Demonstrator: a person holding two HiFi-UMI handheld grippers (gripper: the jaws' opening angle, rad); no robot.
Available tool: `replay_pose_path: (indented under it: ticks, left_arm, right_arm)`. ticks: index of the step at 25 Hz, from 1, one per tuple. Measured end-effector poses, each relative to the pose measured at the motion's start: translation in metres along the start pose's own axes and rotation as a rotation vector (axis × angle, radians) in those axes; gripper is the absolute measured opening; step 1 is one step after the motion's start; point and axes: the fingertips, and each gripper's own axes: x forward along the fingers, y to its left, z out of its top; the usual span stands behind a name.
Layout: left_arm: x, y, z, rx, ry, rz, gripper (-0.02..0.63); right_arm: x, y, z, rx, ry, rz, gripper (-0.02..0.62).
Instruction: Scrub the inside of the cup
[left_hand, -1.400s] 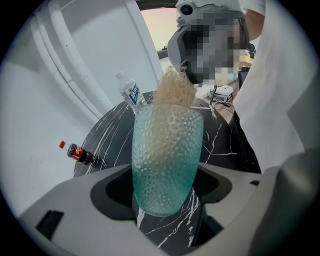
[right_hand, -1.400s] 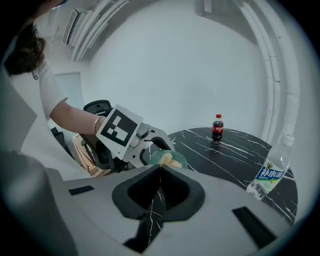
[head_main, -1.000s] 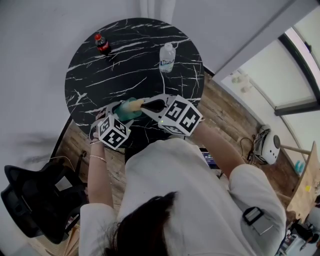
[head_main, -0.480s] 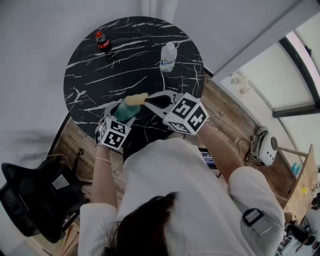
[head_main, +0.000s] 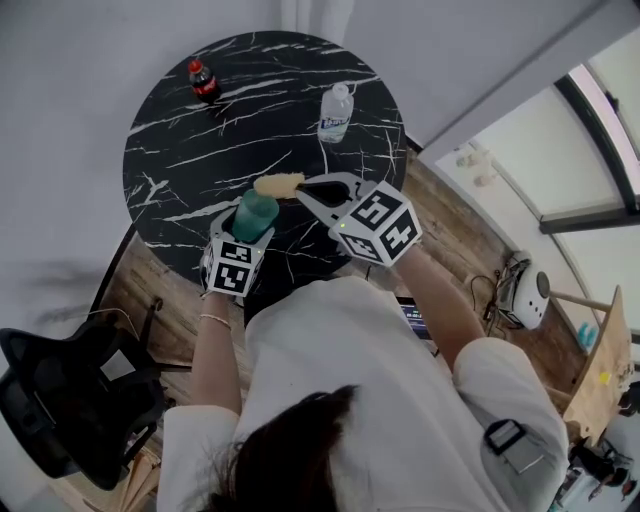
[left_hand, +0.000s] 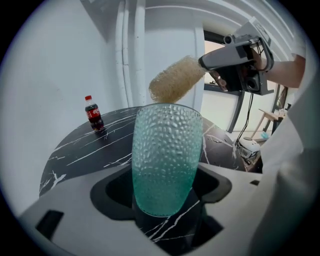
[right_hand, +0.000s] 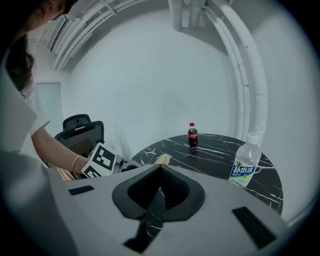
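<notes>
Counts of items, seen from above.

- **Table:** one round table.
- **Bottles:** two. One cola bottle stands at the far left and one water bottle at the far right.
- **Cup and brush:** one green cup and one brush, both near.
- **Grippers:** two, the left gripper and the right gripper.
- **Marker cubes:** two, the left cube and the right cube.
- **Chair:** one office chair, near left.
- **Person:** one person.
</notes>
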Motion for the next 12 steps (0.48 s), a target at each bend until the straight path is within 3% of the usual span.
replay_pose_path:
  ticks: [7, 12]
  left_arm:
    - [-0.001, 0.013, -0.003, -0.141, -0.035, 0.044, 0.342]
    - [0.001, 0.018, 0.002, -0.212, -0.075, 0.053, 0.342]
  right_arm:
    - [0.005, -0.023, -0.014, 0.024, 0.021, -0.099, 0.034]
    - [0.012, -0.044, -0.044, 0.019, 0.098, -0.181, 0.034]
